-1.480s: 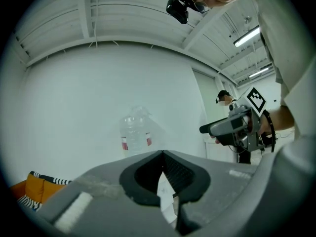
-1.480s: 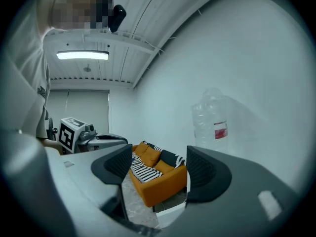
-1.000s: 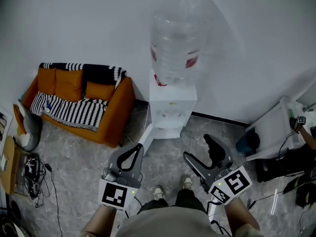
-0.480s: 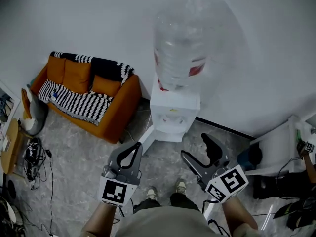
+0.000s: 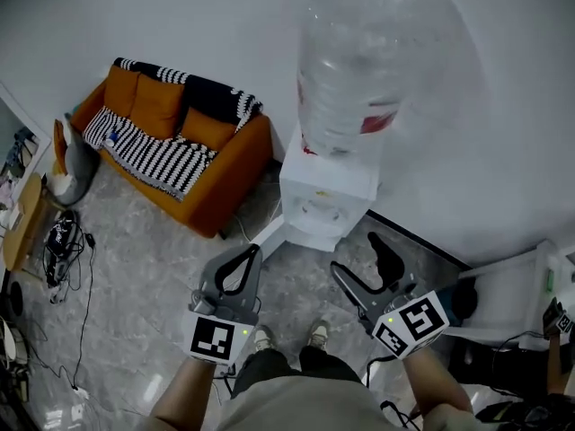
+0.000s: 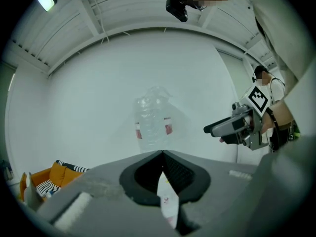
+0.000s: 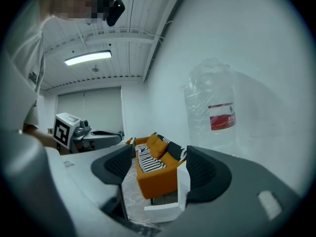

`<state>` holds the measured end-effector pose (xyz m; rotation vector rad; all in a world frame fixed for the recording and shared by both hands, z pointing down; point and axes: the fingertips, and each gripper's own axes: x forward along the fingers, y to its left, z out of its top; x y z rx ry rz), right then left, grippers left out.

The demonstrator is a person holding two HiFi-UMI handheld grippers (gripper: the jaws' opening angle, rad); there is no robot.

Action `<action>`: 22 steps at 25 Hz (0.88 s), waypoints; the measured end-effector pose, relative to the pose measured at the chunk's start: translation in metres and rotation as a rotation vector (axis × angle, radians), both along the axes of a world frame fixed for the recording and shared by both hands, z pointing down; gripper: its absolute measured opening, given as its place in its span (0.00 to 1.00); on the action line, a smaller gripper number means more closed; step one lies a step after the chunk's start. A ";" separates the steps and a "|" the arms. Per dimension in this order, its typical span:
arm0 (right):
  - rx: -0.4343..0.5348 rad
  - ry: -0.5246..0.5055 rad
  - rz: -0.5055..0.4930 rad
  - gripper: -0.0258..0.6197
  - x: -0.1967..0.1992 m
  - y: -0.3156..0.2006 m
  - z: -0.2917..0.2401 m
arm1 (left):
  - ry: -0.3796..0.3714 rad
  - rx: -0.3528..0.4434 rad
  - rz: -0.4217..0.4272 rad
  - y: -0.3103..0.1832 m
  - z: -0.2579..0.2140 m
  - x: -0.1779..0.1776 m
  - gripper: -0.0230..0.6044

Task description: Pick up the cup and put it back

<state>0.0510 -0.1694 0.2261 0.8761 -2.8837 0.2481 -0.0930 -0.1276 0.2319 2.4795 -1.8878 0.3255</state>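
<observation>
No cup shows in any view. A white water dispenser (image 5: 325, 196) with a big clear bottle (image 5: 359, 70) stands against the wall ahead of me. My left gripper (image 5: 247, 251) is held low in front of its base, its jaws shut tip to tip with nothing in them (image 6: 162, 153). My right gripper (image 5: 359, 257) hangs beside the dispenser's right side, jaws wide open and empty (image 7: 159, 164). The bottle (image 6: 152, 122) shows past the left jaws. The right gripper view looks between its jaws at the dispenser's lower edge (image 7: 168, 209).
An orange sofa (image 5: 180, 146) with a striped blanket stands left of the dispenser. Cables and small items (image 5: 63, 241) lie on the floor at far left. A white unit (image 5: 512, 294) and dark gear sit at right. My feet (image 5: 287, 335) are on the marble floor.
The head view has swung: sofa and dispenser have drifted right and lower, and the bottle looks larger. Both grippers keep their places, left shut, right open.
</observation>
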 end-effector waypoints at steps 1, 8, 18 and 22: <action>0.001 0.003 -0.003 0.57 -0.001 -0.004 0.005 | 0.006 0.002 -0.006 -0.003 0.005 -0.001 0.04; 0.014 0.005 0.001 0.57 -0.016 -0.023 0.057 | -0.008 0.006 0.000 -0.023 0.057 -0.012 0.04; 0.033 0.015 0.021 0.57 -0.036 -0.039 0.169 | -0.026 0.038 0.037 -0.044 0.156 -0.025 0.04; 0.038 0.022 0.043 0.57 -0.037 -0.049 0.232 | -0.026 0.042 0.051 -0.052 0.217 -0.027 0.04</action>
